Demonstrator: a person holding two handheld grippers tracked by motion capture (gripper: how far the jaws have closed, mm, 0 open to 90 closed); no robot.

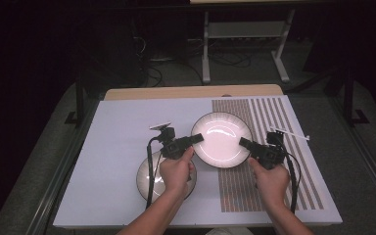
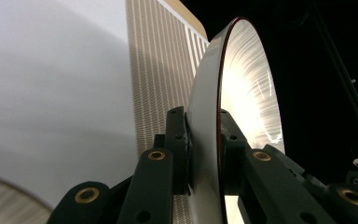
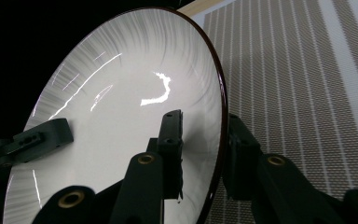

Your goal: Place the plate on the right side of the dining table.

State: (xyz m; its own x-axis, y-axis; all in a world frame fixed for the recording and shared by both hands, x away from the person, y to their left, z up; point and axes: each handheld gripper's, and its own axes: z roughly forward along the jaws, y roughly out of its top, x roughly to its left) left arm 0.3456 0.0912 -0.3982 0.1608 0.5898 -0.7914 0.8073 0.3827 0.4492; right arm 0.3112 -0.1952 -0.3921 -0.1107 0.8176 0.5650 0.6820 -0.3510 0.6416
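Porcelain is gleaming on the white plate (image 1: 221,139), which is being held over the middle of the table, half above the plain white mat (image 1: 122,132) and half above the striped mat (image 1: 274,117) to its right. The left gripper (image 1: 197,138) is pinching the plate's left rim, one jaw on the underside and one on the glossy top face, as the left gripper view is showing (image 2: 204,154). The right gripper (image 1: 245,143) is pinching the opposite, right rim in the same way (image 3: 203,154), with the dark brown edge running between its pads. Each gripper is sitting in one of the person's hands, reaching in from the near side. Nearer and to the left, a second plate (image 1: 144,178) is lying on the white mat, partly covered by the left hand (image 1: 176,171).
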